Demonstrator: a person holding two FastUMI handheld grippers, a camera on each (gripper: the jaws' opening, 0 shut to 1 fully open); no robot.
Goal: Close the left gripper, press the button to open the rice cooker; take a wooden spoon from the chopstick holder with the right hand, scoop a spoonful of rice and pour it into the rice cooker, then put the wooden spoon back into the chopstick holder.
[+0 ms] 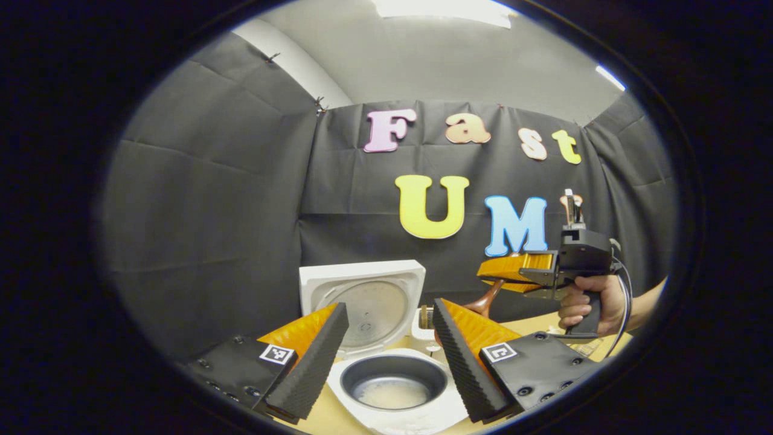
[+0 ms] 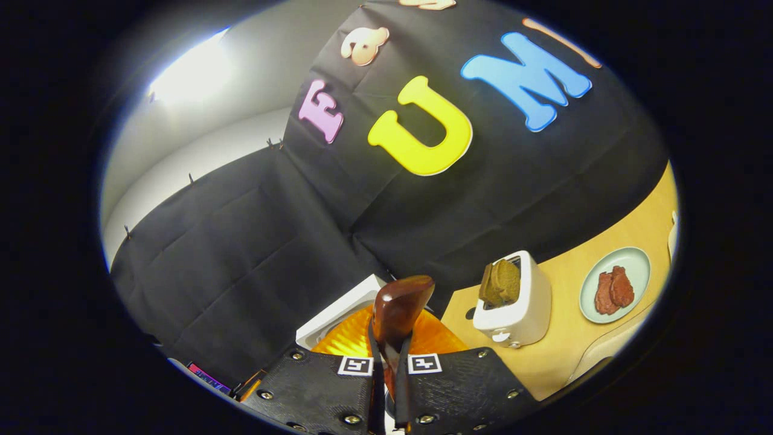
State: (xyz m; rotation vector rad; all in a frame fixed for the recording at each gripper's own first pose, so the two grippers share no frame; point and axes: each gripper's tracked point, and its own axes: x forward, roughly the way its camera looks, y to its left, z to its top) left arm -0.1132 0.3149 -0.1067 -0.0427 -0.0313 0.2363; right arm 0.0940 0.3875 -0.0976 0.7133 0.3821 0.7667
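The white rice cooker (image 1: 362,417) stands open, its lid (image 1: 362,296) raised behind the dark inner pot (image 1: 392,374), which has a little rice (image 1: 391,396) at the bottom. My left gripper (image 1: 389,308) is open, its fingers spread either side of the pot and holding nothing. To the right, a hand (image 1: 583,308) holds my right gripper (image 1: 513,272) above the table, shut on the wooden spoon (image 1: 488,297). In the right gripper view, my right gripper (image 2: 386,356) clamps the spoon's handle, and the spoon's bowl (image 2: 398,305) sticks up past the fingertips. Part of the cooker's lid (image 2: 332,320) shows behind.
A white toaster (image 2: 519,308) with bread slices (image 2: 500,281) stands on the wooden table (image 2: 561,362). A pale plate (image 2: 634,260) with pieces of red meat (image 2: 613,289) lies to its right. Black cloth walls close off the back and left.
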